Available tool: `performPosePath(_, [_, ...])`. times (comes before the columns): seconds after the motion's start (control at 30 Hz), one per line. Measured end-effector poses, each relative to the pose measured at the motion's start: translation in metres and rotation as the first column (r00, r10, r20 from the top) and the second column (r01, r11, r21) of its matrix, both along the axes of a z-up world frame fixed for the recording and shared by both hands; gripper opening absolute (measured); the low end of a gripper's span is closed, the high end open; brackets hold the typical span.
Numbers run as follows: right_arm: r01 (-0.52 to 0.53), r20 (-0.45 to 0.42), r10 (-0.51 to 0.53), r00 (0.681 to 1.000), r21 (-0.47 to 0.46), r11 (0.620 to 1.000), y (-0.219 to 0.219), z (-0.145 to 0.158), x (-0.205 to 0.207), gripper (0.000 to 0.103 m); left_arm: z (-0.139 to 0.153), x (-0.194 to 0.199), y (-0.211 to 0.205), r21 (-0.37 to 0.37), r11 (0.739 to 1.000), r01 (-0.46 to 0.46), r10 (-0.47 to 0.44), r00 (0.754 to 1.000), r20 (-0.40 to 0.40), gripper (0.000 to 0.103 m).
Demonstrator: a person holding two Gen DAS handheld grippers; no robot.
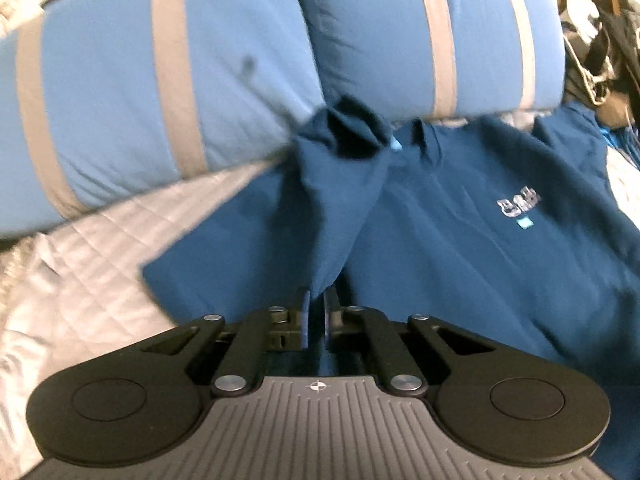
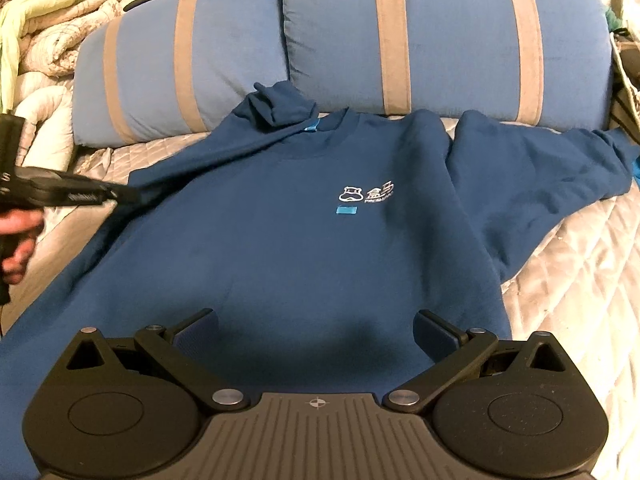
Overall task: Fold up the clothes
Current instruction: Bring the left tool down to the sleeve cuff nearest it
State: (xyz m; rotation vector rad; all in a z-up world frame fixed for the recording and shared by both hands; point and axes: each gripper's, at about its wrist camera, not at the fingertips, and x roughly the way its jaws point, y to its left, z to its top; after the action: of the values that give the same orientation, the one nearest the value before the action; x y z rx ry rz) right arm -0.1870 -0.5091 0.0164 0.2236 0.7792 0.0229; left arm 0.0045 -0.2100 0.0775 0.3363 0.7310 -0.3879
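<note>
The left claw point(image 1: 316, 312) is seen clamped tight on a ridge of the blue sweatshirt point(image 1: 460, 248), its sleeve pulled up into a fold running far toward the cuff point(image 1: 352, 128). In the right wrist view that same claw is caught at the left edge, gripped by a hand point(image 2: 16, 244). The right claw point(image 2: 316, 336) is held spread wide, nothing between its two pads, low over the near hem of the sweatshirt point(image 2: 280, 272).

One sweatshirt is counted, laid chest-up on the bed point(image 2: 580, 280), with one white logo point(image 2: 366, 194) and one small turquoise patch point(image 2: 346, 210) below it. The right sleeve point(image 2: 560, 176) is spread out toward the right. Two blue pillows with grey stripes are counted at the far side: one left point(image 2: 148, 76), one right point(image 2: 448, 36). A heap of pale bedding point(image 2: 52, 36) is piled far left. No containers are to be seen.
</note>
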Motion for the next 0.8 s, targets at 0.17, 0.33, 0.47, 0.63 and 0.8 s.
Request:
performPosePath(0.17, [0.007,0.0,-0.007,1.0,0.013,1.0,-0.003,-0.001,-0.001,0.103,0.013,-0.01,0.034,0.03,0.997,-0.064,0.063,0.997,0.042,0.007])
performPosePath(0.33, [0.004,-0.003,-0.004,1.0,0.016,1.0,-0.004,-0.002,-0.001,0.103,0.0,-0.019,0.071,0.128,0.979,-0.158,0.155,0.987,0.031,0.007])
performPosePath(0.47, [0.004,-0.001,-0.004,1.0,0.02,1.0,-0.005,-0.002,-0.002,0.103,-0.014,-0.023,0.081,0.24,0.954,-0.181,0.183,0.983,0.015,0.014])
performPosePath(0.63, [0.011,0.0,-0.011,1.0,0.032,0.999,-0.008,-0.002,-0.002,0.103,0.001,-0.025,0.066,0.22,0.959,-0.18,0.164,0.982,0.091,0.05])
performPosePath(0.8, [0.01,-0.002,-0.01,1.0,0.031,0.999,-0.007,-0.003,-0.003,0.103,0.004,-0.019,0.027,0.173,0.984,-0.029,0.006,0.991,0.133,0.063])
